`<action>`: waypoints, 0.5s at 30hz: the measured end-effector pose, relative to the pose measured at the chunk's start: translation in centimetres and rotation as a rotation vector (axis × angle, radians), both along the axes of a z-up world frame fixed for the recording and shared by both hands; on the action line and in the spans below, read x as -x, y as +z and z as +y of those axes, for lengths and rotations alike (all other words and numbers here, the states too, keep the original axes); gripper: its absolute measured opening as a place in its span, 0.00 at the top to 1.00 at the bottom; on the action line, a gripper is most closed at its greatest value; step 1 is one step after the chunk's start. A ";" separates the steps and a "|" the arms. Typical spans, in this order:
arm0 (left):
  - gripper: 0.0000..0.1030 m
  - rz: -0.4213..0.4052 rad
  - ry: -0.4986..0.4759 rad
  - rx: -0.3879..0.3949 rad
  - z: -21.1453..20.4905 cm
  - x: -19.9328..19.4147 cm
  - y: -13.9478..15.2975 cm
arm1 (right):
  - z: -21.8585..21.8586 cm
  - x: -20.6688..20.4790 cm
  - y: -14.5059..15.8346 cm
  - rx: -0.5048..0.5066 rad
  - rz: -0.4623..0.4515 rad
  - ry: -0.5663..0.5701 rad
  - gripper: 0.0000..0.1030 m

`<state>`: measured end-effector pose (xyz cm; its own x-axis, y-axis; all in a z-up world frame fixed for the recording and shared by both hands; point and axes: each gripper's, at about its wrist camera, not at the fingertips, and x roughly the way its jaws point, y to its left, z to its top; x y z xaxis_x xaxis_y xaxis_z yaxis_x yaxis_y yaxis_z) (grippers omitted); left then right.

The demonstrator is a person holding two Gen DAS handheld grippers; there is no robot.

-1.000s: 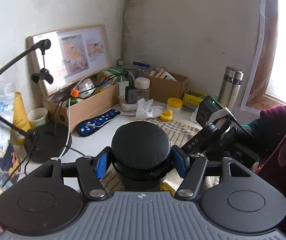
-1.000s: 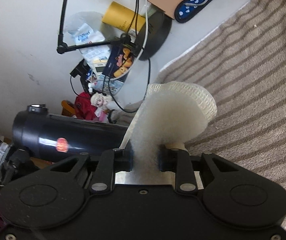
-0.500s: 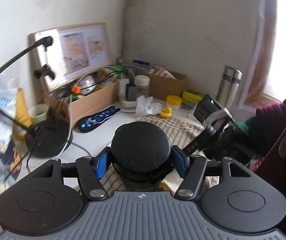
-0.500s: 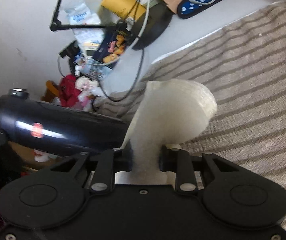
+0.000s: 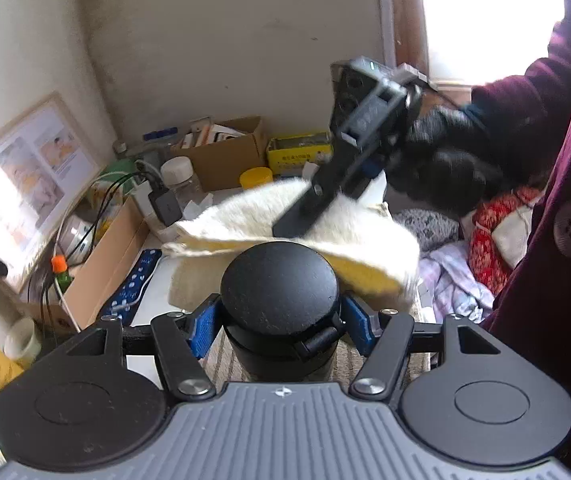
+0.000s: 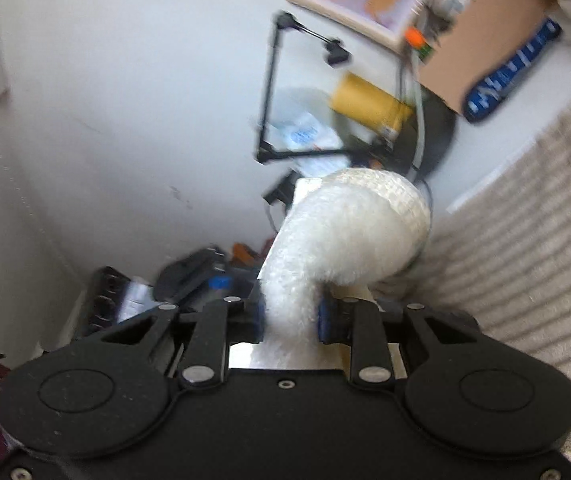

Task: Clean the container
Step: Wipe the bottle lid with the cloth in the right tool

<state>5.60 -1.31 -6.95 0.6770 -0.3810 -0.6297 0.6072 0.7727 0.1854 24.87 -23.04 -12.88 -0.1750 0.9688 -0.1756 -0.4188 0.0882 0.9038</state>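
Matte black, faintly speckled, the flask (image 5: 281, 304) shows its round domed end toward the camera, long axis running away and downward over the striped cloth (image 5: 349, 360); the left gripper (image 5: 281, 322) clamps its body between blue pads. Beyond, the right gripper (image 6: 290, 316) pinches a fluffy white sponge (image 5: 297, 220) with a yellow underside, just above the flask
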 end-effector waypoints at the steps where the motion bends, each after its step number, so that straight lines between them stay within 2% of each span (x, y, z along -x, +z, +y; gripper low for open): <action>1: 0.39 -0.001 -0.006 -0.008 -0.2 -0.1 0.0 | -0.2 0.0 0.3 0.004 -0.010 -0.001 0.76; 5: 0.39 -0.011 0.011 -0.006 -0.6 0.1 -0.4 | -0.5 0.0 0.2 0.019 -0.018 -0.005 0.76; 9: 0.39 -0.018 0.052 0.002 -0.7 0.8 -0.5 | -0.3 0.0 -1.1 0.032 0.021 -0.004 0.76; 15: 0.38 -0.012 0.134 0.034 -0.2 1.2 -0.3 | 0.9 -0.4 -3.3 0.110 0.036 0.023 0.76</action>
<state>4.40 -1.52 -7.27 0.7305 -0.3078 -0.6096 0.4963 0.8525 0.1642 25.27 -22.16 -16.19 -0.2052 0.9395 -0.2743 -0.3897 0.1787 0.9035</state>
